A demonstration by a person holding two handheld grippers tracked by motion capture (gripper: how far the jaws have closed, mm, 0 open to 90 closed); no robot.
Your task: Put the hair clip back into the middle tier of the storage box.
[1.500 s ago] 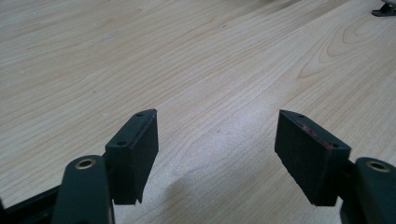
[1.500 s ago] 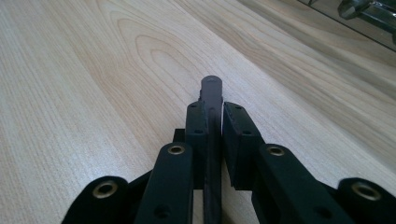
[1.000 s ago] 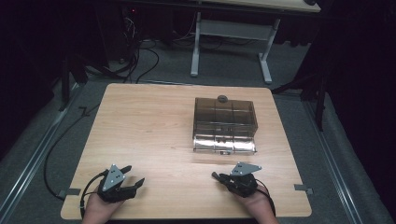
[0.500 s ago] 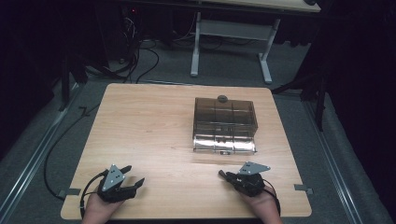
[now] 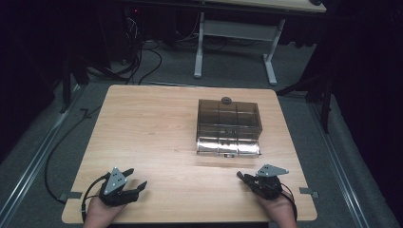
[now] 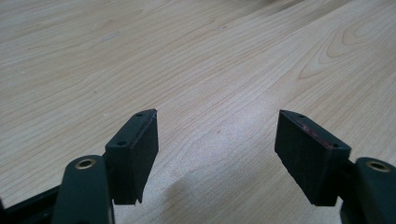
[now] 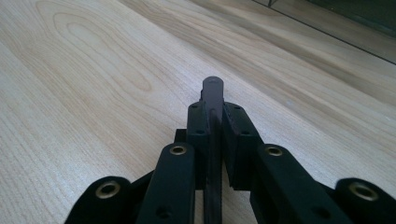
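Left hand-held gripper [image 5: 134,184] sits low at the lower left of the frame, near the bench [image 5: 152,128] front edge, jaws spread wide over bare wood. Right hand-held gripper [image 5: 241,176] at lower right, jaws pressed together on a thin dark flat tool [image 7: 213,93] poking out past the tips. The smoky clear plastic box [image 5: 229,126] stands right of centre, well apart from both, with open wood to its left.

What the smoked box [image 5: 229,124] holds is too dark to tell.
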